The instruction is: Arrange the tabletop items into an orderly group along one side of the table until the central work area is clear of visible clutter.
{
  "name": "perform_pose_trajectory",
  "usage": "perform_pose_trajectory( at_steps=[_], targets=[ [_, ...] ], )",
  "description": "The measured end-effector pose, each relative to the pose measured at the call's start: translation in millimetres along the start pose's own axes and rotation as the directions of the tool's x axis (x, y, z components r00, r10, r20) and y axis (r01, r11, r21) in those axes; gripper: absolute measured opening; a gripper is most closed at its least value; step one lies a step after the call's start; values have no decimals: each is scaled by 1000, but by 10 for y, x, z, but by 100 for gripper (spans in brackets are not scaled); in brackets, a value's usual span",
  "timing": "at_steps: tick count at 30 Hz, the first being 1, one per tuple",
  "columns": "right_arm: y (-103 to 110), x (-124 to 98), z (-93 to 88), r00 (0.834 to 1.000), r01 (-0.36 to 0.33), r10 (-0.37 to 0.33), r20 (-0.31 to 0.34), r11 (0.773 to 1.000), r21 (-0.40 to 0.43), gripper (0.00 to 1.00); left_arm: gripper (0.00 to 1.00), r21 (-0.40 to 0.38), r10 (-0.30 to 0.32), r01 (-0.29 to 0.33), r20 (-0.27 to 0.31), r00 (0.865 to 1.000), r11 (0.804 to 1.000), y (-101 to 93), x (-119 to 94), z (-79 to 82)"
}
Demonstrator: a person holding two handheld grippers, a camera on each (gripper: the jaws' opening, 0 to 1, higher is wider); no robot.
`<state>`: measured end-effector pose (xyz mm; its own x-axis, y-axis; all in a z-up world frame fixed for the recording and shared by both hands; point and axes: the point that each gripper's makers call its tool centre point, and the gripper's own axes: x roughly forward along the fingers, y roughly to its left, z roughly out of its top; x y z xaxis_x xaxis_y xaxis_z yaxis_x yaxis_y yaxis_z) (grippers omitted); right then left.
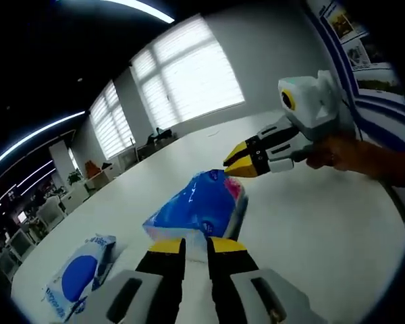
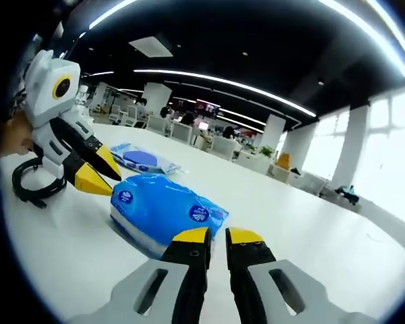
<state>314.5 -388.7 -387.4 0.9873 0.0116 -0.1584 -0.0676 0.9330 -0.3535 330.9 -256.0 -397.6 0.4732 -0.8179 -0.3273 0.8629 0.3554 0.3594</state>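
White tabletop (image 1: pixel 324 223) runs wide under both my tools. In the left gripper view my left gripper (image 1: pixel 196 248) rises from 6 o'clock, yellow tips nearly together with a thin gap, and their ends meet the near edge of the blue tissue pack (image 1: pixel 201 202); a little white of the pack shows between the tips, but I cannot tell whether they pinch it or only touch. The pack lies at frame centre, flat on the table. At 2 o'clock the right gripper (image 1: pixel 239 162) comes in from the right, held by a hand (image 1: pixel 344 154), jaws closed to a point, tip just above the pack's far edge (contact not clear). At 8 o'clock a second, flatter blue-and-white packet (image 1: pixel 81 277) lies apart from the pack

In the right gripper view my right gripper (image 2: pixel 218 237) stands at 6 o'clock, jaws close with a narrow slit, nothing seen between them, tips just before the blue tissue pack (image 2: pixel 165 208). The left gripper (image 2: pixel 98 177) shows at 9 o'clock, jaws drawn nearly together, tip at the pack's left end. Beyond, toward 10 o'clock, the flatter packet (image 2: pixel 143 159) rests near the pack. A black cable (image 2: pixel 30 189) is looped on the table at 9 o'clock, behind the left gripper. Office desks and windows far behind
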Motion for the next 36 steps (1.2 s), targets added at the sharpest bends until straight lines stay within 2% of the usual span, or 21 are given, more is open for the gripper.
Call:
perform_pose_trajectory(
  at_steps=[8,22,36],
  targets=[
    [85,-24,201,999,-10,11,34,999,-31,8,13,3,20,-20,11,1000,1000,51,-119,14],
    [227,-9,304,998,-31,32,47,999,-37,9,17,10,62,-62,8,998,998,181,-301,-34],
    [451,40,465,996,-65,69,58,996,-68,9,19,-15,112,-112,-12,994,994,371,-532,-194]
  ],
)
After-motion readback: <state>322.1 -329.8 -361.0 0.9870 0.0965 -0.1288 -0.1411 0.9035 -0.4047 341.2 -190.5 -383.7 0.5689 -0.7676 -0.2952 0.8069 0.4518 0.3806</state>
